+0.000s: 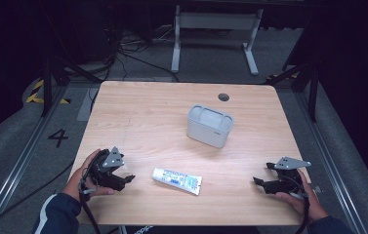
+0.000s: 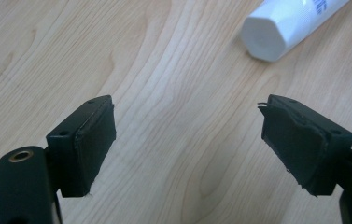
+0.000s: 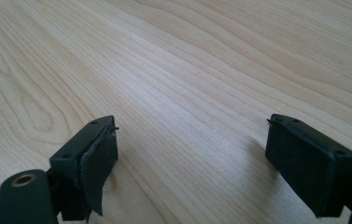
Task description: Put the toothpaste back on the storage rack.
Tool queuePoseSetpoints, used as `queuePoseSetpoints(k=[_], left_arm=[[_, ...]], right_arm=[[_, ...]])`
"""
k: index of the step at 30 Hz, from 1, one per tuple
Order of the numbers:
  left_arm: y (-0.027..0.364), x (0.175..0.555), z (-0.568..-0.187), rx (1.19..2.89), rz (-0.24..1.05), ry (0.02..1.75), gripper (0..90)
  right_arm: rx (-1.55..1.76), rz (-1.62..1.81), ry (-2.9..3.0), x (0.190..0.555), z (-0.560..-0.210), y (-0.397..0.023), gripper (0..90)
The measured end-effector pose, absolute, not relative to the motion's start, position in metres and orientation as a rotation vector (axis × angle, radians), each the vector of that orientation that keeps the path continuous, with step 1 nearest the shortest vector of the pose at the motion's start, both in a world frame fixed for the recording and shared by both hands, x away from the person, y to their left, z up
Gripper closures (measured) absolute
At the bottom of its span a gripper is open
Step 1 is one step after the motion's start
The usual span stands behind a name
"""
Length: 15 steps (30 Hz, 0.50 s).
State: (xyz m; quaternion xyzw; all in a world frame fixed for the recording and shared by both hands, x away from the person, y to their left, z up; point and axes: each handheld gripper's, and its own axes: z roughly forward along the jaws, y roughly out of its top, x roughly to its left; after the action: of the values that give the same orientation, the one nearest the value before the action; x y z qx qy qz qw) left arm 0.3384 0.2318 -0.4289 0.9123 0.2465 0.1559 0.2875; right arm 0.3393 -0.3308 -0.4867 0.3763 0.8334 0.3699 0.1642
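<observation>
Both jaws gaping, nothing between: left hand-held gripper [image 1: 129,177] is hovering just beside the white tube [image 1: 177,180] lying flat on the desk [image 1: 147,117], right hand-held gripper [image 1: 258,181] sitting well apart.

We count one white tube [image 1: 177,180] lying on the table [image 1: 137,117], one grey container [image 1: 210,126] beyond that tube, and two grippers flanking it: the left gripper [image 1: 128,177], the right gripper [image 1: 260,179]. One dark round spot [image 1: 224,97], perhaps a hole, sits beyond the container.
</observation>
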Motion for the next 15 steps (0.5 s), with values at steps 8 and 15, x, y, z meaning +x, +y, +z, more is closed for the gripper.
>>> queuePoseSetpoints(k=[8,15], left_arm=[[0.201,0.339,-0.416,2.513,0.394,0.537,17.1],[0.174,0.343,-0.411,2.622,0.336,0.419,17.8]], right_arm=[[1.073,1.054,2.376,0.339,-0.487,-0.331,17.1],[1.073,1.054,2.375,0.339,-0.487,-0.331,17.1]])
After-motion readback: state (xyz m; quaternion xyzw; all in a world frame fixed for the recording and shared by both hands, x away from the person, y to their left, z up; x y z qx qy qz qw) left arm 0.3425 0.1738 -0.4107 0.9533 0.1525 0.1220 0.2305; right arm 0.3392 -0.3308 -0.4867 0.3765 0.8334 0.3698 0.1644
